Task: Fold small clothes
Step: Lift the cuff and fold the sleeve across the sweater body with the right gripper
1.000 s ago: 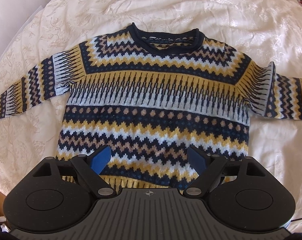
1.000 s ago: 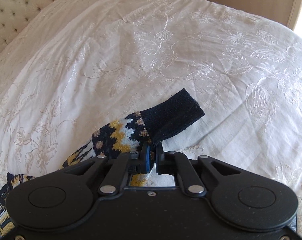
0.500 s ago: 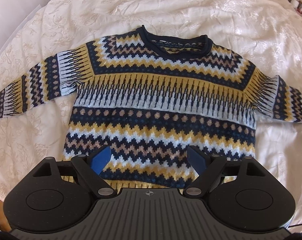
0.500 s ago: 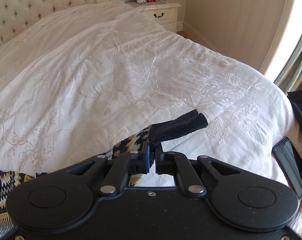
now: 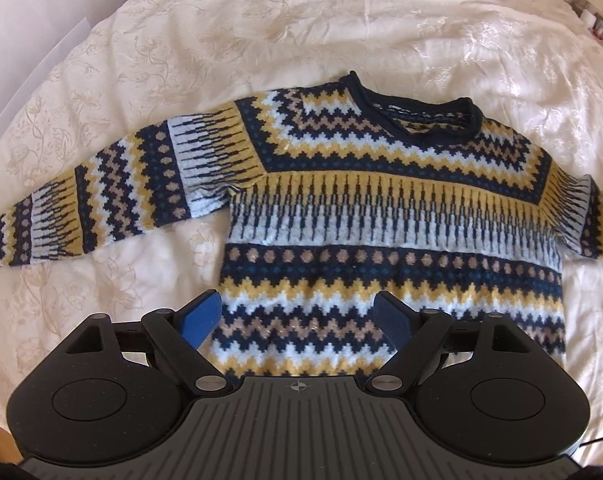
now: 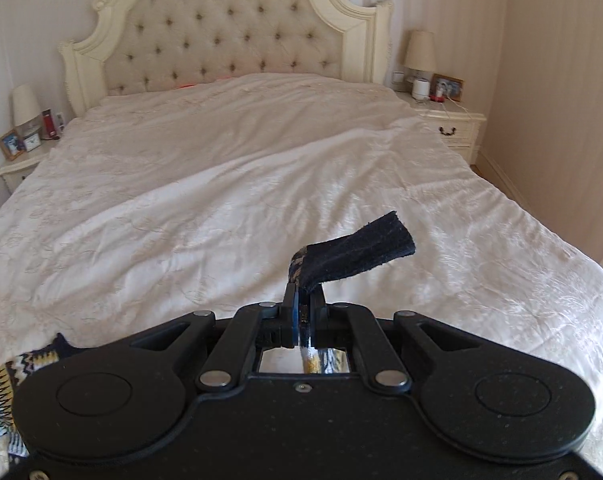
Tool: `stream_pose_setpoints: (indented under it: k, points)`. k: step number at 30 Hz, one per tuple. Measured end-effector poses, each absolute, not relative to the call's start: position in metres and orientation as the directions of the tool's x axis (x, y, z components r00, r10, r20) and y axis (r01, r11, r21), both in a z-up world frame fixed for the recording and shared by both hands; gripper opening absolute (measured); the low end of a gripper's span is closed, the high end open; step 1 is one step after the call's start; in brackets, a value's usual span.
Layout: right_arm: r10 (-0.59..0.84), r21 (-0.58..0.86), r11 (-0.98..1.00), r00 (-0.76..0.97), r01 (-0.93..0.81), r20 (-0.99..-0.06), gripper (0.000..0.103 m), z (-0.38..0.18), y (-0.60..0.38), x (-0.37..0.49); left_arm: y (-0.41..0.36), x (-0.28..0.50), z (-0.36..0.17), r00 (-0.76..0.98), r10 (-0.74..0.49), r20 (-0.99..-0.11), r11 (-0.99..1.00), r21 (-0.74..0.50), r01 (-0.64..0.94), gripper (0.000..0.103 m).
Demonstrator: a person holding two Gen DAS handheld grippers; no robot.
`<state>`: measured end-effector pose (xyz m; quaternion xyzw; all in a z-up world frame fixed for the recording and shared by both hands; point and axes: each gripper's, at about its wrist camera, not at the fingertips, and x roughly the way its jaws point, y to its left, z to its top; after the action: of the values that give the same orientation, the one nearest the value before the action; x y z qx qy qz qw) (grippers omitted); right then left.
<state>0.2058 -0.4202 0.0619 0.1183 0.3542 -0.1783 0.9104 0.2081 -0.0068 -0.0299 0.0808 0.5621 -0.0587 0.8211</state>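
Note:
A navy, yellow and white patterned sweater (image 5: 381,208) lies flat, front up, on the white bedspread (image 5: 261,40). One sleeve (image 5: 101,200) stretches out to the left; the other runs off the right edge. My left gripper (image 5: 299,316) hovers open over the sweater's hem, blue pads wide apart, nothing between them. In the right wrist view my right gripper (image 6: 304,300) is shut on the sleeve's navy cuff (image 6: 361,250), held up off the bed, with the cuff end sticking out past the fingers. More of the sweater (image 6: 17,376) shows at lower left.
A tufted cream headboard (image 6: 229,36) stands at the far end of the bed. Nightstands with lamps and small items flank it on the left (image 6: 21,152) and right (image 6: 453,120). A wide stretch of bedspread (image 6: 261,168) lies beyond the cuff.
The right gripper has lifted and tilted up with the cuff, so the view now reaches the headboard. The left gripper has shifted left over the hem, still open.

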Motion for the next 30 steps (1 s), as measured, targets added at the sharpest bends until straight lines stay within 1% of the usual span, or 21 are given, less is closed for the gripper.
stream_pose_setpoints:
  k: [4, 8, 14, 17, 18, 19, 20, 21, 22, 25, 30]
  points:
    - [-0.145, 0.101, 0.951, 0.711, 0.292, -0.689, 0.009, 0.049, -0.356, 0.230, 0.013, 0.217, -0.033, 0.371, -0.003, -0.929, 0.972, 0.085, 0.220, 0.083]
    - [-0.034, 0.150, 0.969, 0.704, 0.197, -0.709, 0.009, 0.018, -0.290, 0.253, 0.032, 0.226, -0.040, 0.354, -0.010, -0.935, 0.968, 0.080, 0.237, 0.083]
    - [0.065, 0.167, 0.982, 0.682, 0.084, -0.728, 0.009, -0.030, -0.202, 0.262, 0.060, 0.234, -0.047, 0.347, -0.045, -0.937, 0.975, 0.035, 0.220, 0.083]
    - [0.091, 0.160, 0.986, 0.648, 0.048, -0.756, 0.010, -0.050, -0.170, 0.262, 0.070, 0.237, -0.049, 0.348, -0.054, -0.936, 0.980, 0.018, 0.201, 0.083]
    - [0.099, 0.155, 0.987, 0.632, 0.034, -0.768, 0.012, -0.056, -0.162, 0.262, 0.072, 0.237, -0.050, 0.350, -0.056, -0.935, 0.980, 0.015, 0.197, 0.083]
    - [0.115, 0.158, 0.987, 0.620, 0.016, -0.776, 0.019, -0.060, -0.157, 0.261, 0.073, 0.238, -0.050, 0.352, -0.059, -0.934, 0.981, 0.011, 0.194, 0.083]
    - [0.145, 0.169, 0.985, 0.608, -0.018, -0.781, 0.021, -0.065, -0.148, 0.259, 0.074, 0.238, -0.051, 0.352, -0.063, -0.934, 0.981, 0.006, 0.192, 0.083]
    - [0.159, 0.167, 0.985, 0.605, -0.044, -0.780, 0.021, -0.069, -0.140, 0.256, 0.075, 0.239, -0.052, 0.351, -0.071, -0.934, 0.981, -0.002, 0.192, 0.083]
    - [0.169, 0.159, 0.985, 0.603, -0.071, -0.780, 0.024, -0.070, -0.135, 0.253, 0.075, 0.240, -0.053, 0.350, -0.078, -0.934, 0.981, -0.010, 0.192, 0.083]
    - [0.163, 0.116, 0.986, 0.607, -0.116, -0.778, 0.043, -0.069, -0.128, 0.243, 0.070, 0.242, -0.055, 0.349, -0.098, -0.932, 0.980, -0.029, 0.198, 0.083]
    - [0.155, 0.141, 0.988, 0.581, -0.069, -0.799, 0.044, -0.074, -0.150, 0.229, 0.050, 0.249, -0.062, 0.345, -0.102, -0.933, 0.973, -0.022, 0.228, 0.083]
